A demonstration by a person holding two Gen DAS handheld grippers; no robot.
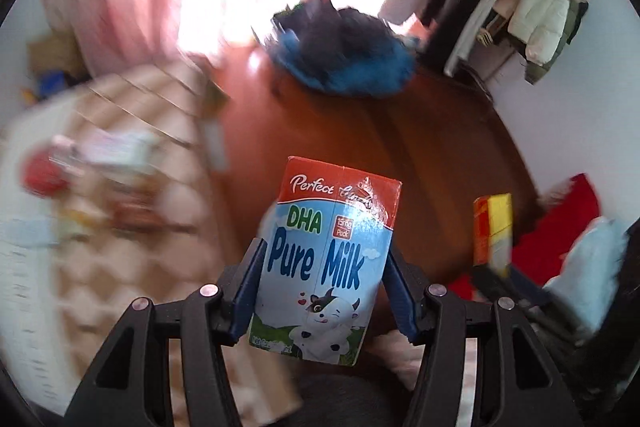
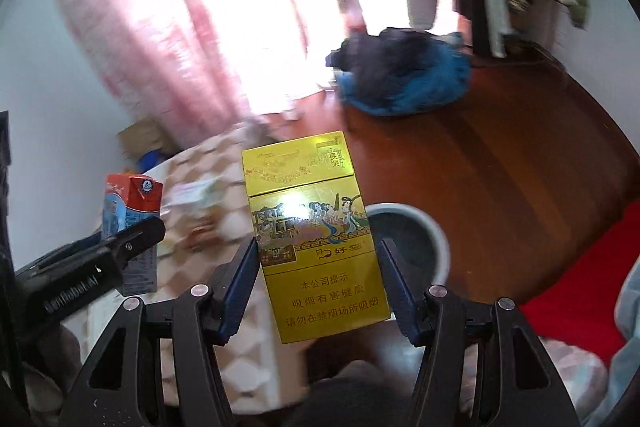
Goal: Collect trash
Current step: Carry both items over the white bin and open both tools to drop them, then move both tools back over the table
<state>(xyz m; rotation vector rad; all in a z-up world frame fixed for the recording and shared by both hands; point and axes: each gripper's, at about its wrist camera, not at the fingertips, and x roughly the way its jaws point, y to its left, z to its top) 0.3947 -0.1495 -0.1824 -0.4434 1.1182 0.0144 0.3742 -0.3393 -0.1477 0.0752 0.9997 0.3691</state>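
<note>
- Milk carton point(image 1: 324, 263) sat pinched upright between my left gripper point(image 1: 324, 281) fingers, above the wooden floor point(image 1: 440, 147).
- My right gripper point(image 2: 316, 285) clamped a yellow cigarette pack point(image 2: 316, 239), over the near rim of a white bin point(image 2: 432, 227).
- Patterned table point(image 2: 224, 171) lay left, blurred.

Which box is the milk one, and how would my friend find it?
Start at the brown wooden floor with the blue heap of clothes. In front of it, the left tongs pinch a tall milk carton. It has a red top, blue "Pure Milk" letters and a cartoon cow; the other box is shiny yellow.
</note>
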